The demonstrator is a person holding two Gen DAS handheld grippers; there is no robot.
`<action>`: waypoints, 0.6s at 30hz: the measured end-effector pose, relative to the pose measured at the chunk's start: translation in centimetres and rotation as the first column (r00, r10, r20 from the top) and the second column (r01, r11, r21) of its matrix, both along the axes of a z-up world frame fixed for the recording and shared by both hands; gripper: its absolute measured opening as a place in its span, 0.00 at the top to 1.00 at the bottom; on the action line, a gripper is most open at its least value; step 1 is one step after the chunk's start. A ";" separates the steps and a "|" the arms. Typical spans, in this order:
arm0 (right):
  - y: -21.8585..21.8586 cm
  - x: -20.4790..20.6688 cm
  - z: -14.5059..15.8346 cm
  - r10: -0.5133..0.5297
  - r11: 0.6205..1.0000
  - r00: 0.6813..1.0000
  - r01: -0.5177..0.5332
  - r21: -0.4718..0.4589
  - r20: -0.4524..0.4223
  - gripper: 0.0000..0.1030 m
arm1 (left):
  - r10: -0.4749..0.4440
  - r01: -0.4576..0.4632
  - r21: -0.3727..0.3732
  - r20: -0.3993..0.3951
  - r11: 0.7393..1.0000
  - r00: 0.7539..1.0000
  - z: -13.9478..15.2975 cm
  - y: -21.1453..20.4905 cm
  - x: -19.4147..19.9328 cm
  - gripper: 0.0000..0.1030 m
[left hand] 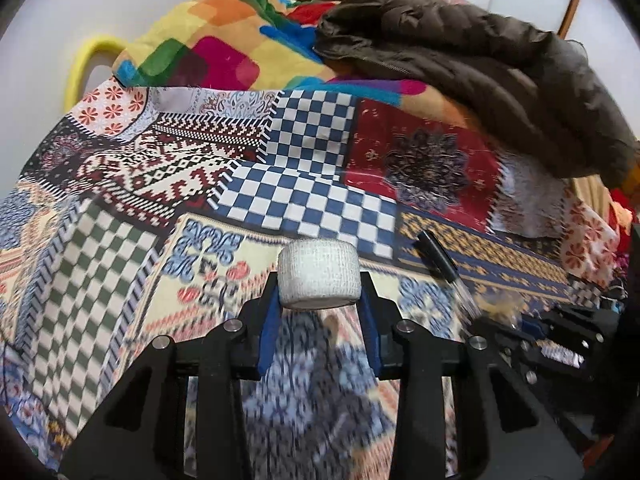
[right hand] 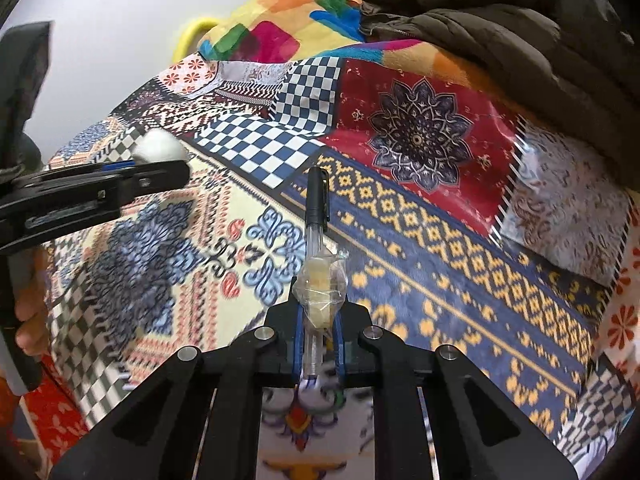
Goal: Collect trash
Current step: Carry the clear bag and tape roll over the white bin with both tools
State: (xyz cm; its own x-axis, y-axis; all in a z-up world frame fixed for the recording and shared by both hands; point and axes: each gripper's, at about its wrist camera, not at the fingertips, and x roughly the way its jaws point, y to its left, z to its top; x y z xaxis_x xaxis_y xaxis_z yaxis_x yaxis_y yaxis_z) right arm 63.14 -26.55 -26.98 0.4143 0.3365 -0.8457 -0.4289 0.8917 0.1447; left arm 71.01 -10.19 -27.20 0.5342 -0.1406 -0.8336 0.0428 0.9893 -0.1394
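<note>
Two hand-held grippers work over a bed covered with a patchwork bedspread [left hand: 312, 140]. A brown jacket [left hand: 460, 60] and a bright blanket [left hand: 200, 40] are heaped at the far end.

The left gripper [left hand: 320, 300] has its jaws clamped on a white roll of bandage [left hand: 319, 276], which sits between the blue pads just above the cloth. The right gripper [right hand: 318, 320] is closed tight on a crumpled clear wrapper [right hand: 320, 280]. A pen [right hand: 317, 200] with a black cap lies under the wrapper and runs between the jaws; whether the pads pinch the pen too cannot be told.

Judging by this, the picking-up step is in hand, with both pieces of trash gripped. The next move likely calls for lifting them clear of the bed, leaving the pen if it is not trash, and carrying them to a bin, which is not in view
</note>
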 end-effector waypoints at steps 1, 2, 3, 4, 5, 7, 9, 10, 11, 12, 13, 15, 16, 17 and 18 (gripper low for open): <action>-0.1 -0.2 0.2 -0.002 1.000 1.000 0.002 0.001 0.000 0.89 | -0.002 0.002 -0.003 0.002 1.000 1.000 0.4 0.0 -0.6 0.66; -0.3 -0.6 0.6 -0.004 1.000 1.000 0.004 0.004 0.001 0.89 | -0.006 0.006 -0.004 0.007 1.000 1.000 1.0 0.0 -1.4 0.66; -0.4 -0.9 1.0 -0.008 1.000 1.000 0.007 0.008 0.001 0.89 | -0.011 0.011 -0.002 0.011 1.000 1.000 1.7 -0.1 -2.2 0.66; -0.6 -1.3 1.5 -0.011 1.000 1.000 0.011 0.013 0.001 0.89 | -0.014 0.014 0.002 0.013 1.000 1.000 2.2 -0.2 -2.8 0.66; -0.8 -1.7 2.0 -0.014 1.000 1.000 0.014 0.016 0.003 0.89 | -0.017 0.016 0.005 0.017 1.000 1.000 2.7 -0.3 -3.4 0.66; -1.0 -2.4 3.1 -0.018 1.000 1.000 0.018 0.025 0.011 0.89 | -0.022 0.022 0.006 0.023 1.000 0.999 4.0 -0.4 -4.9 0.66; -1.2 -3.2 4.4 -0.021 0.999 1.000 0.020 0.029 0.021 0.89 | -0.022 0.022 0.012 0.037 1.000 0.999 5.6 -0.5 -6.5 0.66; -1.2 -3.7 5.2 -0.022 0.999 0.999 0.021 0.033 0.028 0.89 | -0.021 0.021 0.014 0.043 1.000 0.999 6.2 -0.5 -7.2 0.66; -1.3 -4.1 5.9 -0.023 0.999 0.999 0.021 0.036 0.036 0.89 | -0.020 0.019 0.012 0.049 1.000 0.999 7.0 -0.5 -8.1 0.66; -1.3 -4.6 6.7 -0.023 0.999 0.999 0.021 0.039 0.045 0.89 | -0.017 0.017 0.007 0.055 1.000 0.998 7.8 -0.4 -9.0 0.66; -1.3 -5.2 7.6 -0.024 0.999 0.998 0.021 0.042 0.056 0.89 | -0.015 0.015 0.004 0.059 1.000 0.998 8.4 -0.2 -9.6 0.66; -1.5 -6.3 9.2 -0.025 0.998 0.997 0.021 0.053 0.073 0.89 | -0.008 0.007 0.010 0.075 1.000 0.997 10.0 -0.1 -11.5 0.66; -1.5 -6.9 10.1 -0.026 0.998 0.996 0.021 0.061 0.080 0.89 | -0.004 0.003 0.017 0.082 1.000 0.997 10.6 0.0 -12.3 0.66; -1.5 -7.6 11.0 -0.025 0.998 0.996 0.020 0.068 0.087 0.89 | -0.001 -0.001 0.023 0.088 1.000 0.996 11.3 0.1 -13.0 0.66; -1.5 -8.2 11.7 -0.024 0.997 0.995 0.017 0.072 0.093 0.89 | 0.004 -0.006 0.024 0.096 1.000 0.995 12.2 0.4 -14.2 0.66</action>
State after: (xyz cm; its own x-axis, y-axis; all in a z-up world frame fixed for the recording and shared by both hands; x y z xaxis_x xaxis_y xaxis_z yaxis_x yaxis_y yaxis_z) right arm 54.99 -28.03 -15.33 0.4984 0.3847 -0.7769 -0.4251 0.8895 0.1677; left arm 56.82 -9.82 -15.00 0.6125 -0.1181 -0.7816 0.0501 0.9926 -0.1107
